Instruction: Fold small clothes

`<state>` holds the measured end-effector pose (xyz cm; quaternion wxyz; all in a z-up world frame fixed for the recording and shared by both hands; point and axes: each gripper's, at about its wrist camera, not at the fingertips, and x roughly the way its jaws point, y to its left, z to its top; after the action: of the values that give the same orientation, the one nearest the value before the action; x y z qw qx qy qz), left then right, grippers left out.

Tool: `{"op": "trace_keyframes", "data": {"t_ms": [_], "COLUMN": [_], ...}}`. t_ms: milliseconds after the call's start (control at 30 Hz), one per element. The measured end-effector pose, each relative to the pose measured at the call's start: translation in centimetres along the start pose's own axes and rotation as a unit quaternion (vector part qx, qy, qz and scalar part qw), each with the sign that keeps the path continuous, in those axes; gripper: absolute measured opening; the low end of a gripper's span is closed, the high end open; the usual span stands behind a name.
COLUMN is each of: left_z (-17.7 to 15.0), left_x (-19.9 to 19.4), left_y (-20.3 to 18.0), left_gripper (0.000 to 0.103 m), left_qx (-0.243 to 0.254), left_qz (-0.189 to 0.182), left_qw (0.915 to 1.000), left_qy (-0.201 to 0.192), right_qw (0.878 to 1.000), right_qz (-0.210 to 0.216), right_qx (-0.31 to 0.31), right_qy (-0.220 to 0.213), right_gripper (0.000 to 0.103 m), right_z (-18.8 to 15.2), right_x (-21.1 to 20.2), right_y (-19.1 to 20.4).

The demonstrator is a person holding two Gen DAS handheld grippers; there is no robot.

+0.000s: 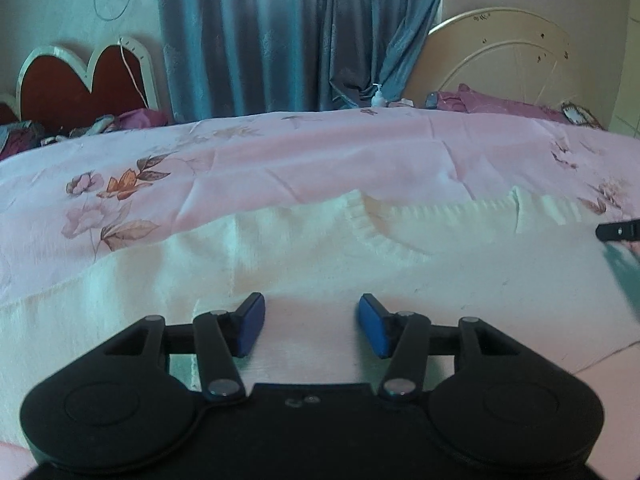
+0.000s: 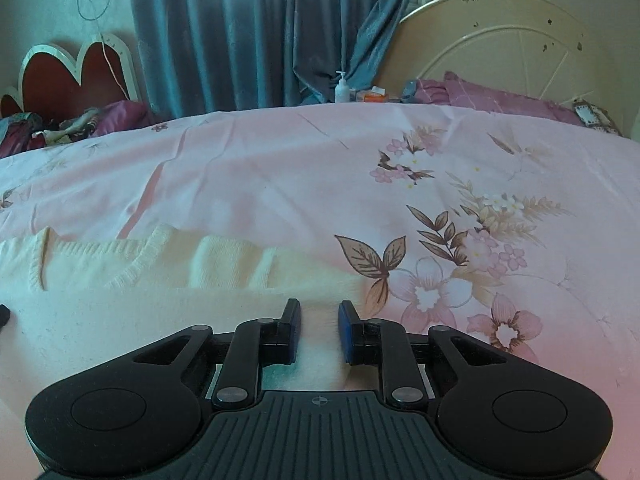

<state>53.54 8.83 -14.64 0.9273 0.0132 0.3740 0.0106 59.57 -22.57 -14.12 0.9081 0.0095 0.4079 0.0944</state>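
A cream knit sweater (image 1: pixel 360 264) lies flat on the pink floral bedspread (image 1: pixel 280 160), its ribbed neckline (image 1: pixel 372 228) turned toward the far side. My left gripper (image 1: pixel 312 316) hovers over the sweater's near part, blue pads well apart and nothing pinched between them. In the right wrist view the sweater (image 2: pixel 120 280) spreads to the left. My right gripper (image 2: pixel 320 320) sits at the sweater's right edge, its jaws narrow, with a ridge of cream knit filling the gap between the pads. A tip of the right gripper (image 1: pixel 618 232) shows at the left wrist view's right edge.
The bedspread (image 2: pixel 280 184) stretches wide beyond and right of the sweater. A cream headboard (image 2: pixel 512 44) and purple pillows (image 2: pixel 488 96) stand at the back right. A blue curtain (image 2: pixel 248 32), a pump bottle (image 2: pixel 341 88) and a heart-shaped board (image 2: pixel 68 76) are behind.
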Motion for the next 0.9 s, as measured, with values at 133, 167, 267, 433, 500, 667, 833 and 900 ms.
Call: {"op": "trace_keyframes", "data": {"t_ms": [133,167,267,433,500,667,833,900], "left_z": [-0.2,-0.2,-0.2,-1.2,-1.6,-2.0,-2.8,-3.0], "left_x": [-0.3,-0.6,-1.9,-1.8,-1.9,-2.9,-3.7,-4.0], "left_y": [0.4,0.4,0.3,0.1,0.4,0.8,0.9,1.0], "left_gripper": [0.051,0.051,0.051,0.051,0.051,0.051,0.051,0.051], "left_qx": [0.006,0.007,0.013,0.024,0.021,0.017,0.016,0.013], "left_qz": [-0.006,-0.007,-0.011,-0.012,-0.010,-0.014,-0.014,-0.015], "left_qw": [1.0000,0.9999,0.9998,0.9996,0.9997,0.9997,0.9997,0.9997], "left_qy": [0.002,0.001,-0.013,0.003,0.008,0.010,0.012,0.011], "right_qw": [1.000,1.000,1.000,1.000,1.000,0.999,0.999,0.999], "right_qz": [0.001,0.002,0.009,0.010,0.012,0.008,0.005,0.002], "right_qx": [-0.006,-0.005,-0.005,-0.016,-0.013,-0.035,-0.033,-0.033], "right_qy": [0.003,0.003,-0.003,0.011,0.012,0.016,0.011,0.000], "right_gripper": [0.020,0.020,0.020,0.020,0.020,0.020,0.020,0.020], "right_z": [-0.3,-0.4,-0.8,-2.4,-3.1,-5.0,-6.1,-6.3], "right_x": [-0.8,-1.1,-2.3,-2.9,-3.4,-5.3,-7.2,-8.1], "right_y": [0.3,0.3,0.6,1.4,1.4,2.0,2.3,2.7]}}
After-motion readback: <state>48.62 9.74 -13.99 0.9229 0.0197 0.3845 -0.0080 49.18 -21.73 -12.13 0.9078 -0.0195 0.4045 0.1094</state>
